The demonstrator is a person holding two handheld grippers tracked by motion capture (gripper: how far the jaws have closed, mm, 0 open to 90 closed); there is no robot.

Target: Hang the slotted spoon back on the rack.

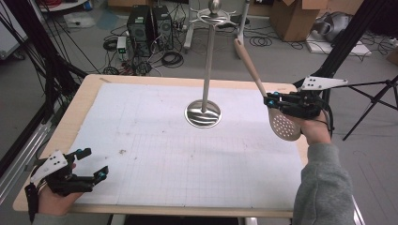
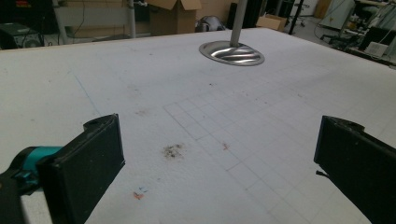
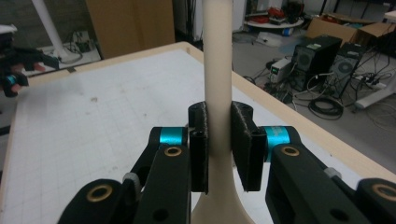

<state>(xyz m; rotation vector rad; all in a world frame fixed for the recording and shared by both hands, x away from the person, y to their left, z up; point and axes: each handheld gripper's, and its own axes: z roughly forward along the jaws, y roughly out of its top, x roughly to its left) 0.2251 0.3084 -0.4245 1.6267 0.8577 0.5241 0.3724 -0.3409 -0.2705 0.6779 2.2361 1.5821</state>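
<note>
A beige slotted spoon (image 1: 263, 89) is held up over the table's right edge, its perforated bowl (image 1: 284, 125) low and its handle slanting up toward the stand's top. My right gripper (image 1: 271, 101) is shut on the handle just above the bowl; in the right gripper view both pads press the beige handle (image 3: 218, 93). A metal utensil stand (image 1: 205, 70) with a round base (image 1: 203, 114) rises from the middle of the white mat. My left gripper (image 1: 91, 164) rests at the table's near left corner, open with nothing between its jaws, aimed at the stand base (image 2: 232, 52).
White gridded mat (image 1: 187, 150) covers the wooden table (image 1: 84, 93). Computer towers (image 1: 149, 23), cables and cardboard boxes (image 1: 295, 16) lie on the floor behind. A tripod leg (image 1: 371, 101) stands to the right of the table.
</note>
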